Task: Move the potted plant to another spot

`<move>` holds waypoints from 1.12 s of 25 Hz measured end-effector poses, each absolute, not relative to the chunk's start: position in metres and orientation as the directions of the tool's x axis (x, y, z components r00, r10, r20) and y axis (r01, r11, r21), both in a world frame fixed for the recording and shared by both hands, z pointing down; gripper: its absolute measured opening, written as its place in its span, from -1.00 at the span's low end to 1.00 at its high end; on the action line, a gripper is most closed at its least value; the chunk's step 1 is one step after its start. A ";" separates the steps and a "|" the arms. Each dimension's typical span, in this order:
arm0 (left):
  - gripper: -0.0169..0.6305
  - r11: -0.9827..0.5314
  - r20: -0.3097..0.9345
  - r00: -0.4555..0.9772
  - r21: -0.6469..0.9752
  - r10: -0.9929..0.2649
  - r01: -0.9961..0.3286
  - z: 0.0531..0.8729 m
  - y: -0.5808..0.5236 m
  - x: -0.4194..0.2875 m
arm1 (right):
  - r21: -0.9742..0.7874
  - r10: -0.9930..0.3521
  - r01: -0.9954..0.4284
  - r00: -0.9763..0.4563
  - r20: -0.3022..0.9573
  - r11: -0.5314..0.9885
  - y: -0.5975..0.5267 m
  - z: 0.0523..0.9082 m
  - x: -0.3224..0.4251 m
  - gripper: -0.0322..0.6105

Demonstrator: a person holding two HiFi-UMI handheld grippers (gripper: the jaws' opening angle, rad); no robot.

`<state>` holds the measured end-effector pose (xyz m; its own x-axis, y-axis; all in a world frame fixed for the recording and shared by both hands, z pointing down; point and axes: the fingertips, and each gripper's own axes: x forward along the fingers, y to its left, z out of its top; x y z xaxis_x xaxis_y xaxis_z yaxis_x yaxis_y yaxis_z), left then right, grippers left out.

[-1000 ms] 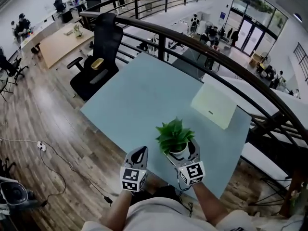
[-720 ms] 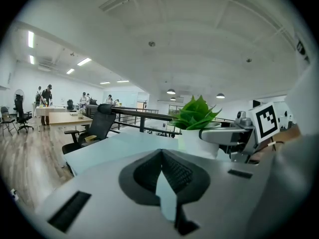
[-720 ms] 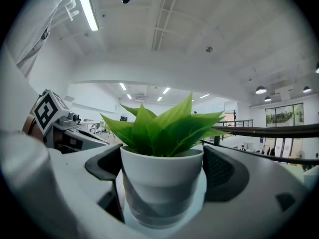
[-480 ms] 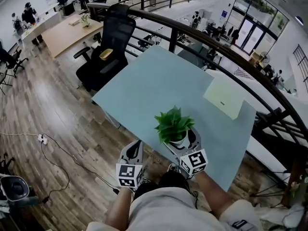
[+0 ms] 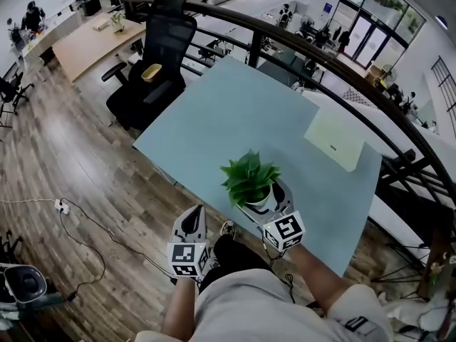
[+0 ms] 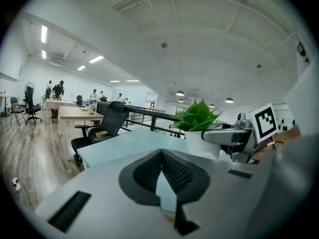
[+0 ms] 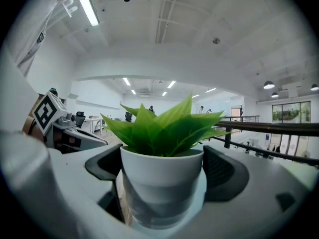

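Note:
The potted plant (image 5: 249,178), green leaves in a white pot, is held over the near edge of the pale blue table (image 5: 235,112). My right gripper (image 5: 263,194) is shut on the pot, one pad on each side. In the right gripper view the potted plant (image 7: 162,166) fills the middle between the black pads (image 7: 227,171). My left gripper (image 5: 192,218) hangs to the left of the plant, off the table's edge, shut with nothing in it. The left gripper view shows its jaws meeting at the left gripper (image 6: 160,156), with the potted plant (image 6: 199,123) to the right.
A flat white box (image 5: 335,138) lies at the table's far right. A black office chair (image 5: 158,59) stands at the table's far left corner. A dark railing (image 5: 342,66) runs behind the table. Wooden floor with a cable (image 5: 78,219) lies to the left.
The plant and my right gripper have drifted a little left and toward the table's near edge, still held. The left gripper stays shut beside it.

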<state>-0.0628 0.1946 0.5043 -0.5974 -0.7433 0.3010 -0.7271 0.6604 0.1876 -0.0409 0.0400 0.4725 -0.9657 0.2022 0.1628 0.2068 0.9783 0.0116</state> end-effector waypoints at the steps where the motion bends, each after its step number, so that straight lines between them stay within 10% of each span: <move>1: -0.91 0.663 0.302 -0.601 0.182 -0.740 -0.726 0.505 0.197 -0.074 | 0.009 0.207 0.211 -0.965 0.160 0.977 0.043 0.474 -0.053 0.66; 28: -0.91 0.403 0.359 -0.327 0.157 -0.874 -0.902 0.517 0.075 -0.178 | -0.014 -0.036 -0.038 -0.987 0.155 0.999 -0.026 0.486 -0.117 0.66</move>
<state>-0.1785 0.0755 0.5174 -0.3275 -0.8740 0.3591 -0.9017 0.4026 0.1575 -0.1165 -0.0265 0.4860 -0.9872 -0.0357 0.1552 -0.0384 0.9992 -0.0140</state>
